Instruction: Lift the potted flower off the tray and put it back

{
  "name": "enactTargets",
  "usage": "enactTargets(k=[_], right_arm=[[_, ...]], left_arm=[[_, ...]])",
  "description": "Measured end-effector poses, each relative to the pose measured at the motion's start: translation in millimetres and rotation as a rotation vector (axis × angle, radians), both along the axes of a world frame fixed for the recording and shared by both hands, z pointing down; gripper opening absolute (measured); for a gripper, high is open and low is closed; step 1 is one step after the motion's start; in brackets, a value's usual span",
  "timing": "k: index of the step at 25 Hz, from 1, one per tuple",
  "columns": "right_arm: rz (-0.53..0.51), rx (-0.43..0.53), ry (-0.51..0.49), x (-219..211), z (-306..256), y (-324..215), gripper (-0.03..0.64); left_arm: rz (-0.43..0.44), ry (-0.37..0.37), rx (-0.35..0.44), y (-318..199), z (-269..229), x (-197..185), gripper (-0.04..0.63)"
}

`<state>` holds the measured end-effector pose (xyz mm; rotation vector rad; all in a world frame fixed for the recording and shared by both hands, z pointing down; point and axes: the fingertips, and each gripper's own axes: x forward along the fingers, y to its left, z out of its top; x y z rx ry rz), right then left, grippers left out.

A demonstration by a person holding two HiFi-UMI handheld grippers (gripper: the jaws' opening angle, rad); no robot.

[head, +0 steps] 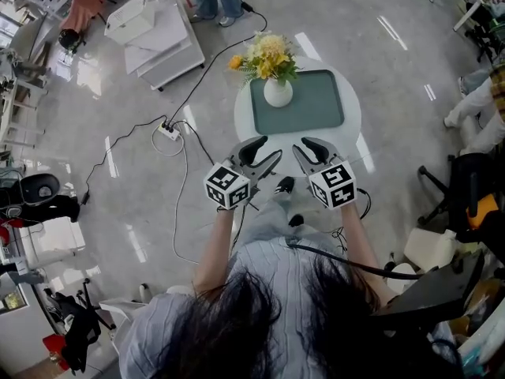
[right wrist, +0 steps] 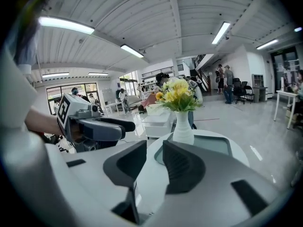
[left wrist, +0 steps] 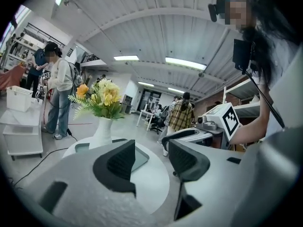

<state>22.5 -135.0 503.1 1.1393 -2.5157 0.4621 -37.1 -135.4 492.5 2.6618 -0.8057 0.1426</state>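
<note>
I see white ceramic vase of yellow flowers (head: 278,93) upright on green tray (head: 316,105), upper centre; left hand-held gripper (head: 267,150), right hand-held gripper (head: 306,148) both released, empty.

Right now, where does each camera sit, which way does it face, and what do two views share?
Head view: on the person's head, looking steeply down at the potted flower on the tray; shows hair, forearms, left gripper, right gripper.
Left gripper view: on the left gripper, looking along its parted jaws at the potted flower; right gripper shows at right.
Right gripper view: on the right gripper, facing the potted flower over narrowly parted jaws; left gripper shows at left.
Shared: both gripper views see potted flower and tray.
</note>
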Motion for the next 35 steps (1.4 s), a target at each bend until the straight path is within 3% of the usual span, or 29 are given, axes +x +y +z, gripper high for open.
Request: enactTargets(k=[3,13,18,25,35], right_arm=[[0.002,0.008,-0.006,0,-4,20,0.110],[-0.012,0.052,-0.004,-4,-20,77,0.091],[-0.016,0.056,-0.010,0,-20,106,0.087],[-0.018,0.041,-0.041,-5,-17,131,0.086],[-0.052,0.040,-0.046,-17,-16,146,0.086]], left_arm=[[-0.008,0.023,-0.005,19,-7,1,0.214],[-0.032,-0.027,0.016,69,-21,4,0.162],[-0.056,0.002,0.011,94,-25,12,0.121],[-0.036,-0.034,0.003,131,-27,16,0.107],[-0.048,-0.041,0.002,142,-30,10,0.089]])
